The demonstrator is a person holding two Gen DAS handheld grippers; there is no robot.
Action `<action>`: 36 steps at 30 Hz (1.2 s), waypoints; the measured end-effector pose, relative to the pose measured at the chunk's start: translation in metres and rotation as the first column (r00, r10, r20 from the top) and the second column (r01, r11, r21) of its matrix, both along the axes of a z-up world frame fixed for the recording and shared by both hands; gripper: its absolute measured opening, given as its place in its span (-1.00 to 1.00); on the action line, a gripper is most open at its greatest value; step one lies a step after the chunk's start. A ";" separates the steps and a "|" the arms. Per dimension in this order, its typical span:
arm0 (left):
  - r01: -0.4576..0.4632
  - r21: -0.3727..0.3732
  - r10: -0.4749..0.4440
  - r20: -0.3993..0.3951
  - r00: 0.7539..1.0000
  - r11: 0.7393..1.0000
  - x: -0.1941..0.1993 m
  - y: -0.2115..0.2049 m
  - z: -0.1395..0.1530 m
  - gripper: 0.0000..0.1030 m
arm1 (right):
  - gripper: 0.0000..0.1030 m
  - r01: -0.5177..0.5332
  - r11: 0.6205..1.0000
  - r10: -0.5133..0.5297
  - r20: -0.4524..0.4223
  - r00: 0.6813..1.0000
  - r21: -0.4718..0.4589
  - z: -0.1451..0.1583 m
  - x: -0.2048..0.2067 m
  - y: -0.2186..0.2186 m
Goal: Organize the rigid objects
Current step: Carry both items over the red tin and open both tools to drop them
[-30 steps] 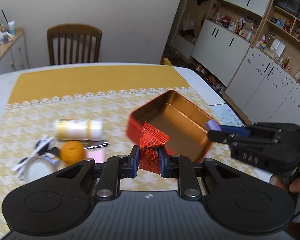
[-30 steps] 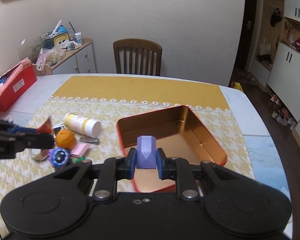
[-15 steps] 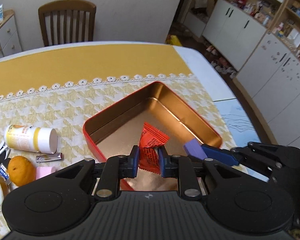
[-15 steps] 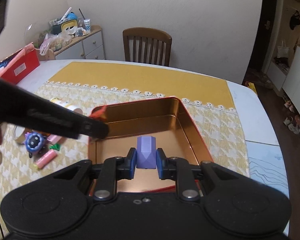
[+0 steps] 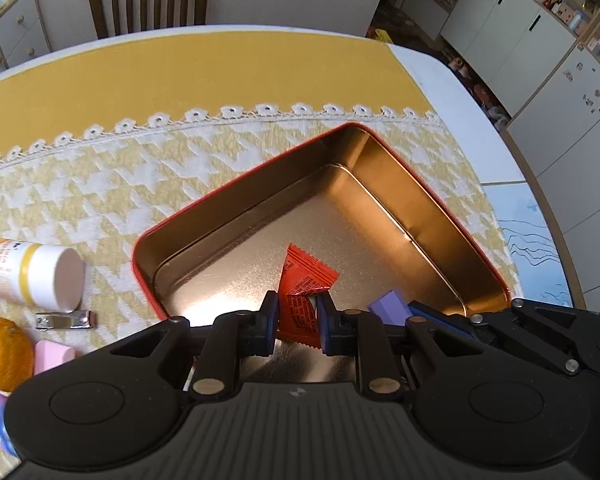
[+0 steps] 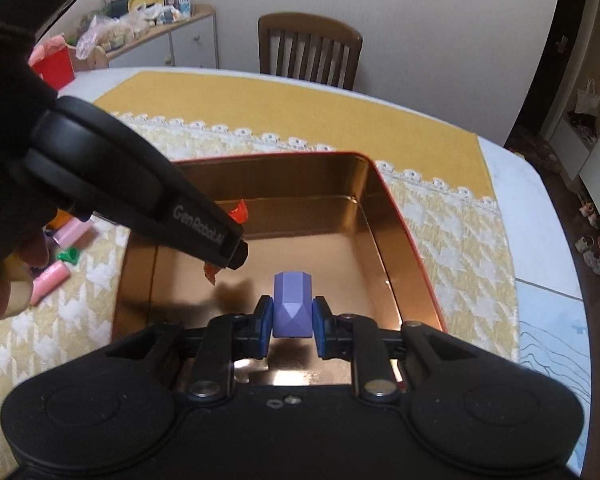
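While both grippers hang over the open red tin [image 5: 260, 172], each has something clamped between its fingers. Seen from its own wrist camera, the left gripper [image 5: 297, 322] pinches a red foil snack packet [image 5: 306, 284], whose crimped upper end sticks up past the blue pads over the tin's gold floor. From the right wrist camera, the right gripper [image 6: 292, 326] is closed narrowly on a faceted lilac block [image 6: 292, 306], held upright above the near part of the tin floor. That same block [image 5: 390, 306] shows in the left view, just right of the packet, at the tin's near edge.

The tin sits on a yellow houndstooth cloth [image 5: 100, 184] covering the desk. On the cloth, left of the tin, lie a white and yellow bottle [image 5: 32, 276] on its side, a metal nail clipper [image 5: 66, 320], a mandarin [image 5: 4, 352] and a pink eraser [image 5: 52, 356]. A wooden chair [image 6: 310, 50] stands at the desk's far side.
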State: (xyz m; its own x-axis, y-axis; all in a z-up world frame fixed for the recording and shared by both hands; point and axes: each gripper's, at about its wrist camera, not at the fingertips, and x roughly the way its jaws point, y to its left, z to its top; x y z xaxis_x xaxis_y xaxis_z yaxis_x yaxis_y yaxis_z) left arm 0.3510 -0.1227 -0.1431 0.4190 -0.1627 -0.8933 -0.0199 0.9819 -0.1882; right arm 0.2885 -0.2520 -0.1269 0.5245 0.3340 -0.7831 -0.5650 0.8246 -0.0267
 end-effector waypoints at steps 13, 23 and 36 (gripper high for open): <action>0.006 0.009 -0.006 -0.042 0.999 1.000 0.012 -0.003 -0.016 -0.62 | -0.61 0.005 1.000 -0.007 -0.100 0.995 -0.018 -0.022 0.013 0.004; 0.001 0.016 0.000 -0.040 0.999 1.000 0.012 -0.003 -0.016 -0.56 | -0.40 0.038 0.999 -0.034 -0.137 0.990 0.023 -0.021 0.028 -0.010; 0.010 0.042 -0.012 0.037 0.999 0.999 -0.001 -0.003 0.006 0.16 | -0.01 0.031 0.997 -0.024 -0.096 0.995 0.076 -0.002 0.019 -0.023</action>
State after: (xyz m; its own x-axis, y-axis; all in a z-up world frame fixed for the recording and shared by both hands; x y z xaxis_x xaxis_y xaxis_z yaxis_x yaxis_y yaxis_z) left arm 0.3495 -0.1260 -0.1371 0.4509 -0.1307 -0.8830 -0.0029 0.9890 -0.1478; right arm 0.3076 -0.2745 -0.1290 0.4586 0.3820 -0.8024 -0.5390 0.8374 0.0906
